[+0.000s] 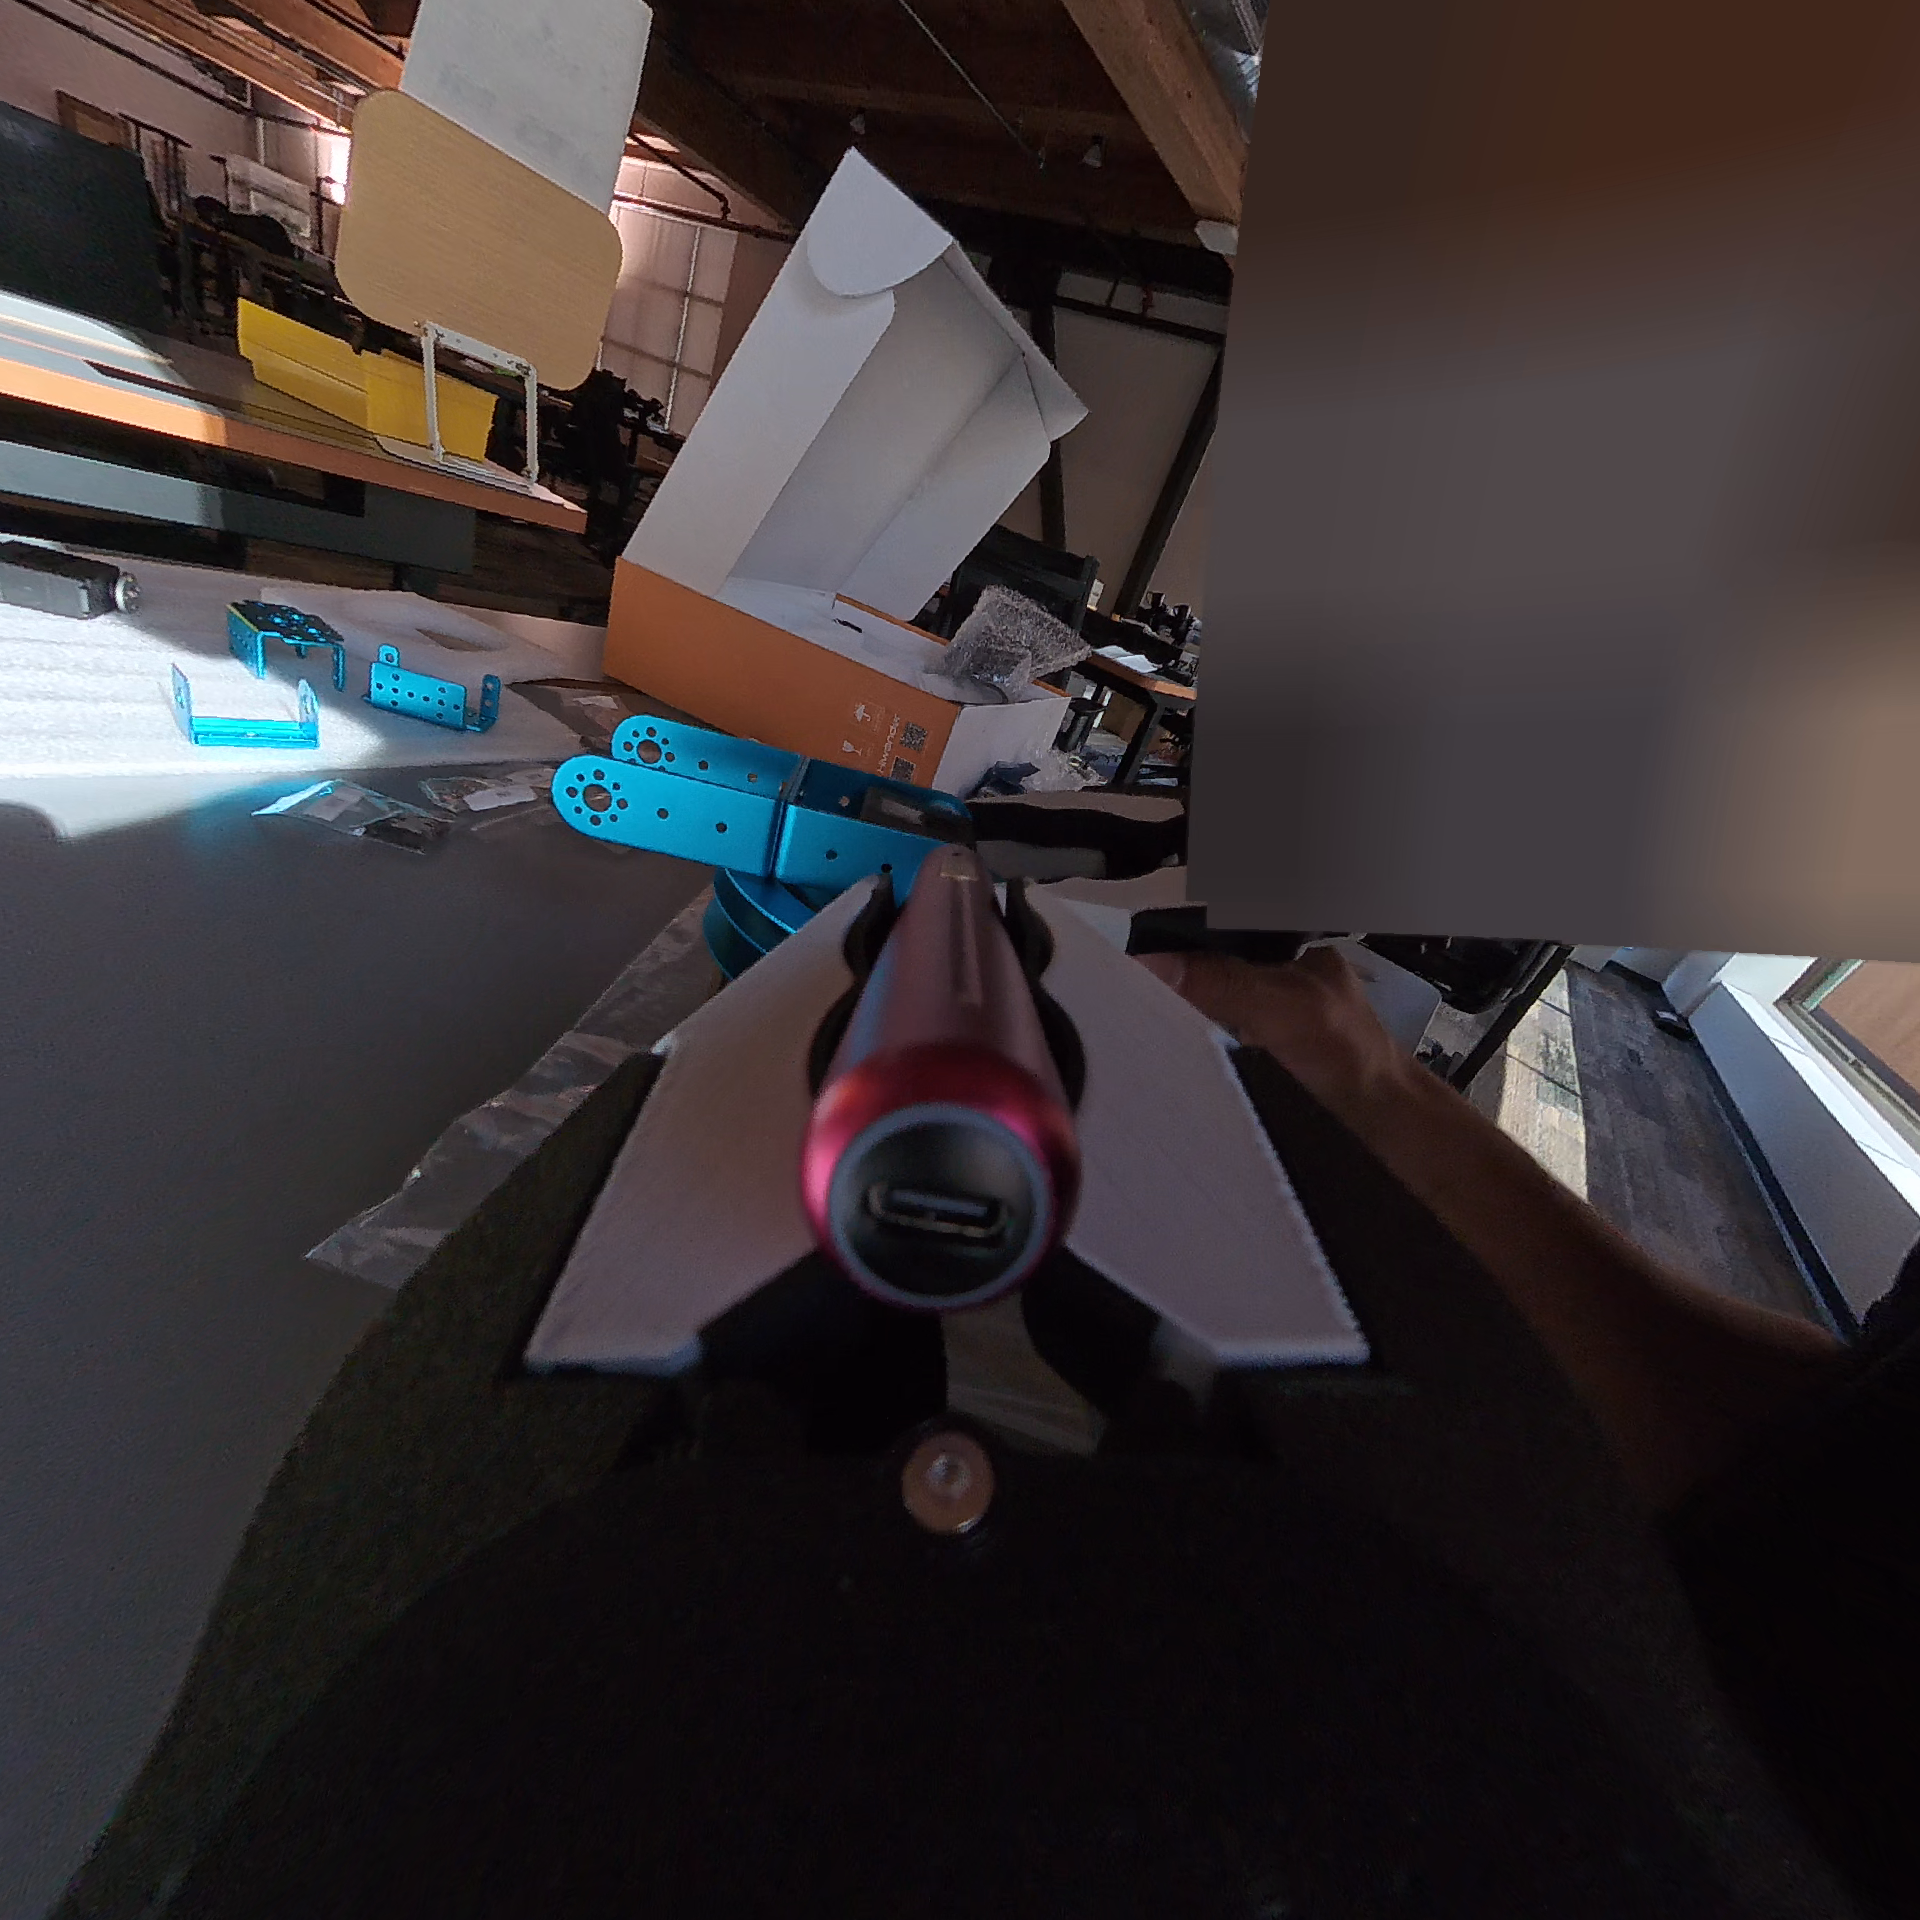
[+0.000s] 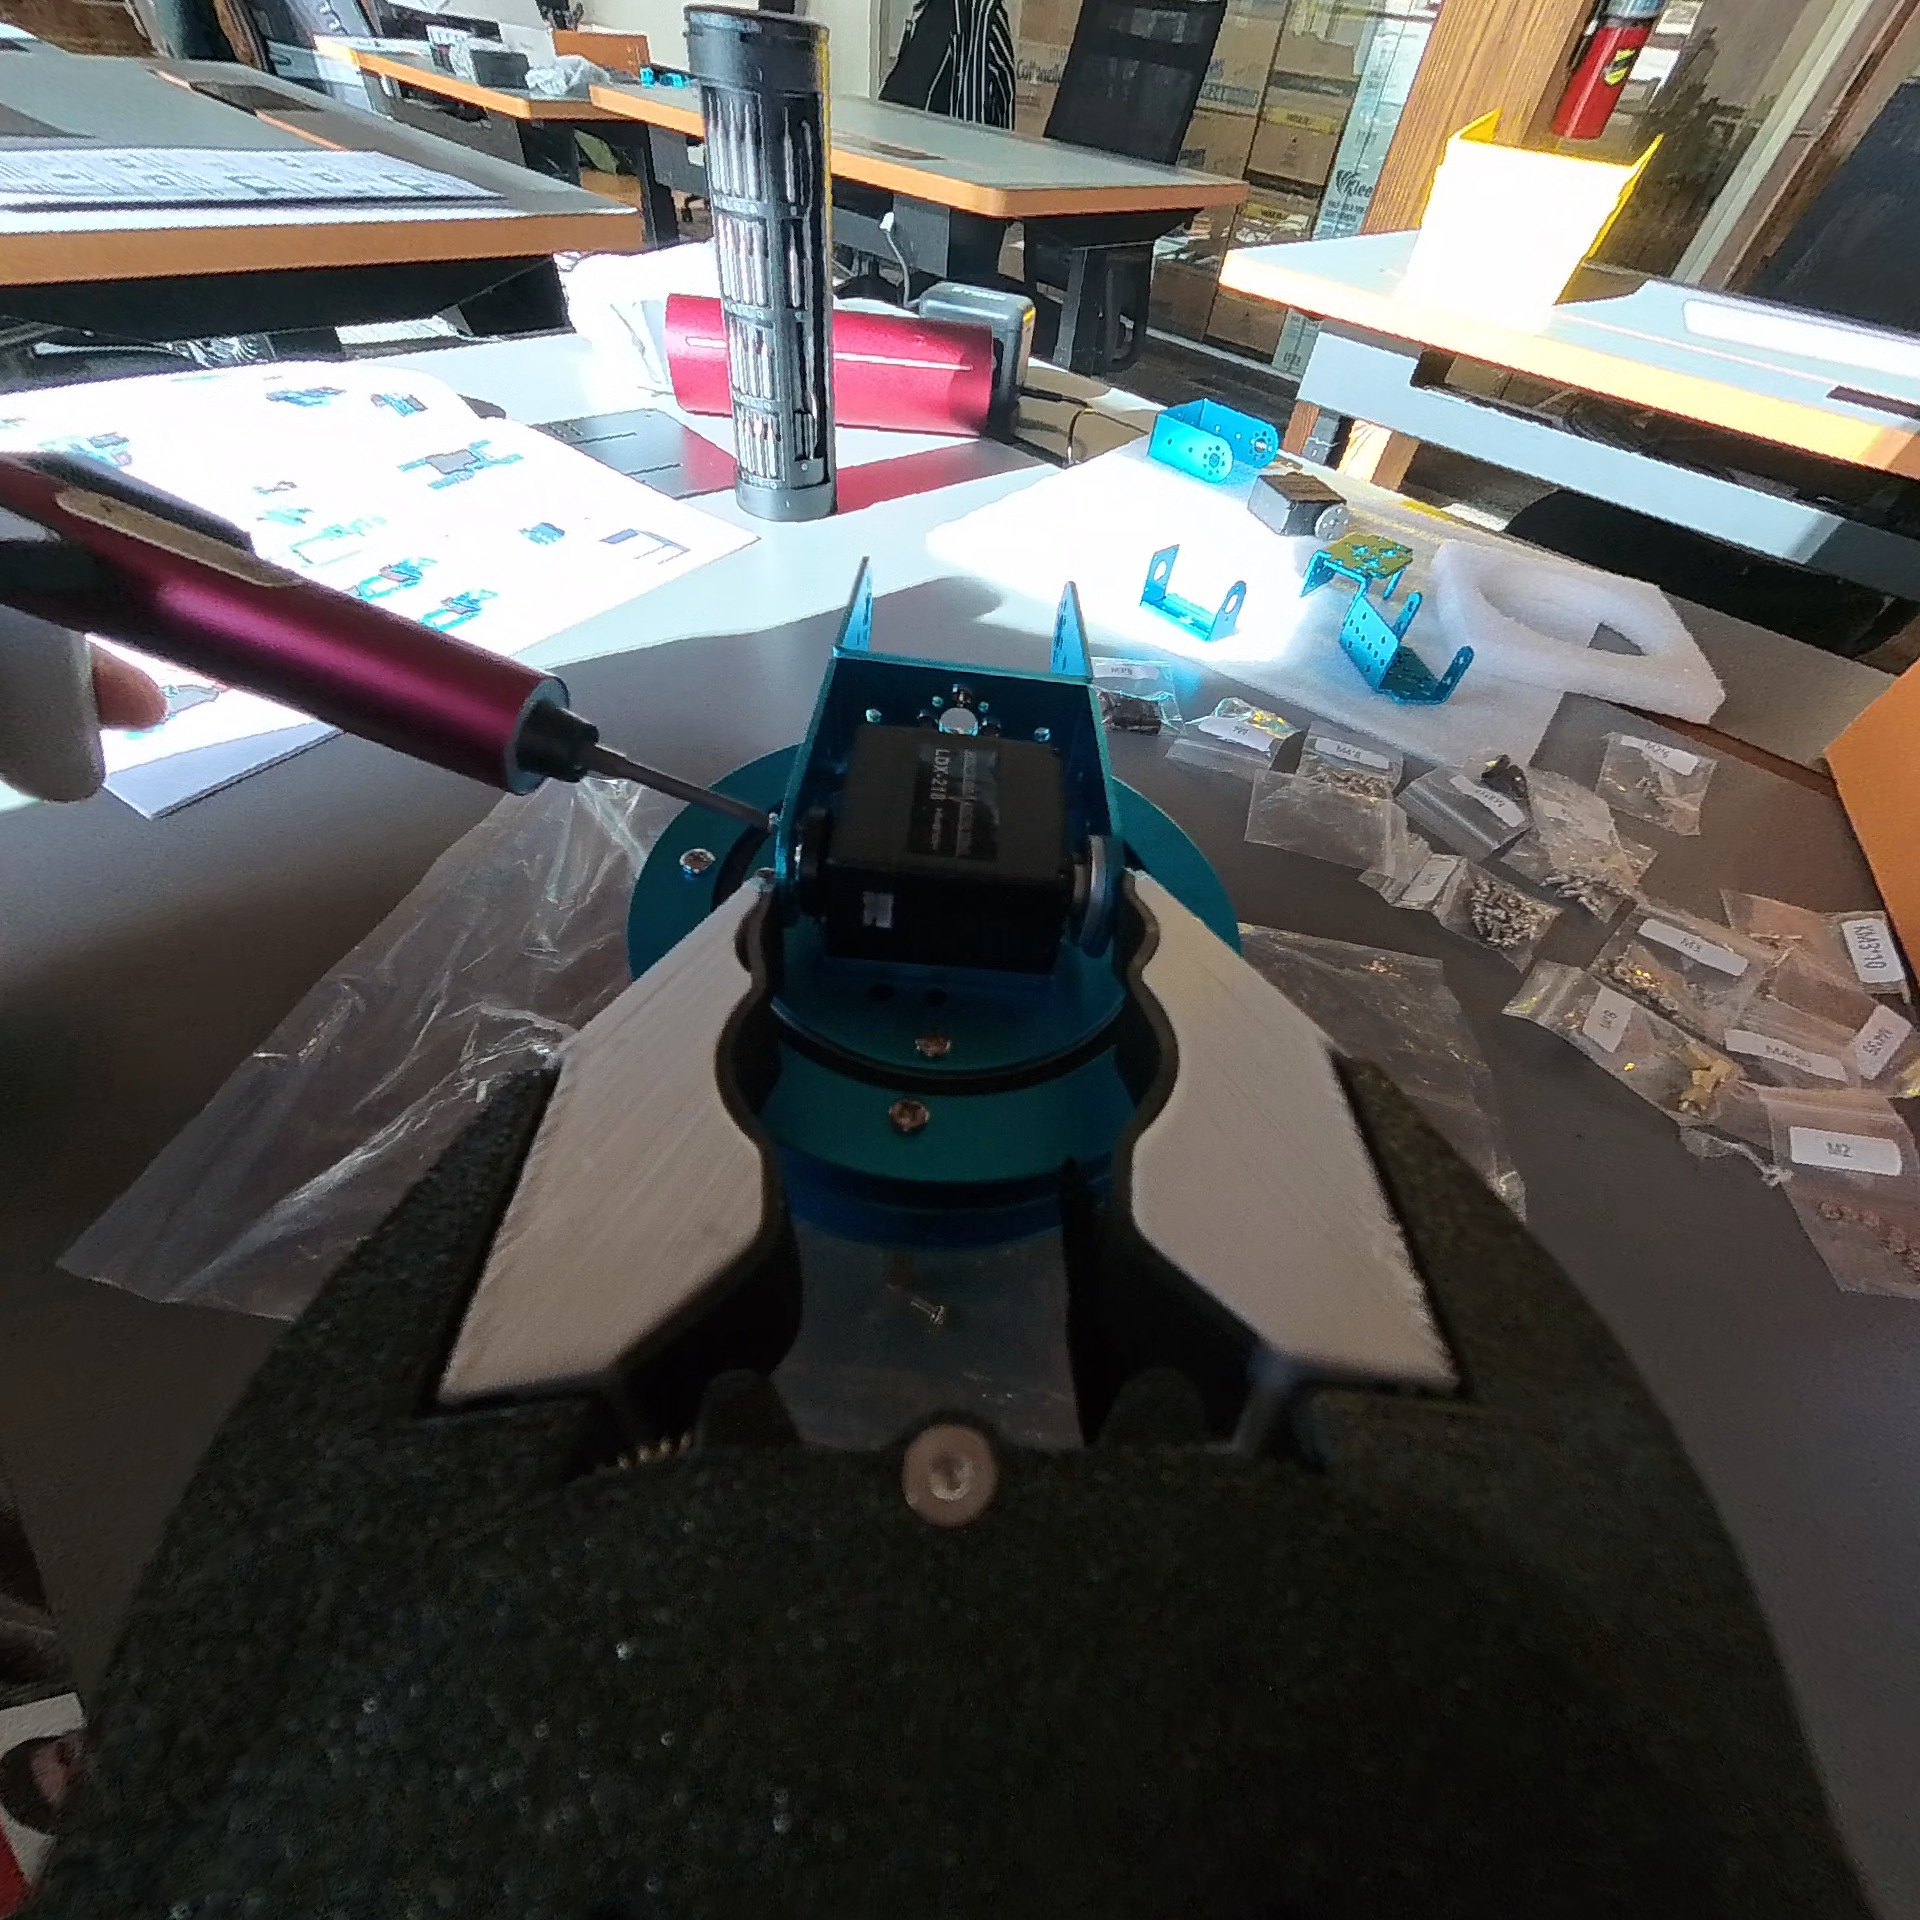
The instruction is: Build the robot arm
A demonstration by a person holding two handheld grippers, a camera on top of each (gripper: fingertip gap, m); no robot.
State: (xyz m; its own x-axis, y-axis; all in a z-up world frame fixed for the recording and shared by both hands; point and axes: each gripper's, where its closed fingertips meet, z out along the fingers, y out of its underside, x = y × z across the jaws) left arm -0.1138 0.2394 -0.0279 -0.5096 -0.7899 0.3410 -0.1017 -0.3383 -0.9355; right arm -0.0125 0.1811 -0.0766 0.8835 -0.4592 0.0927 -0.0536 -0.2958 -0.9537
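My left gripper (image 1: 940, 894) is shut on a magenta electric screwdriver (image 1: 940, 1081) that points forward at a blue metal bracket assembly (image 1: 748, 805). In the right wrist view the screwdriver (image 2: 312, 639) comes in from the left, and its bit tip touches the left side of the blue bracket (image 2: 940, 717). My right gripper (image 2: 940, 883) is shut on that bracket, which holds a black servo (image 2: 940, 842) and stands on a round blue base (image 2: 935, 1101). The right gripper's fingers also show behind the bracket in the left wrist view (image 1: 1070, 831).
Blue brackets (image 2: 1382, 634) lie on white foam (image 2: 1569, 634) at the right, with several small bags of screws (image 2: 1621, 935) nearer. A black bit holder (image 2: 774, 270), a red case (image 2: 883, 364) and an instruction sheet (image 2: 343, 499) are behind. An open orange box (image 1: 831, 665) stands beyond.
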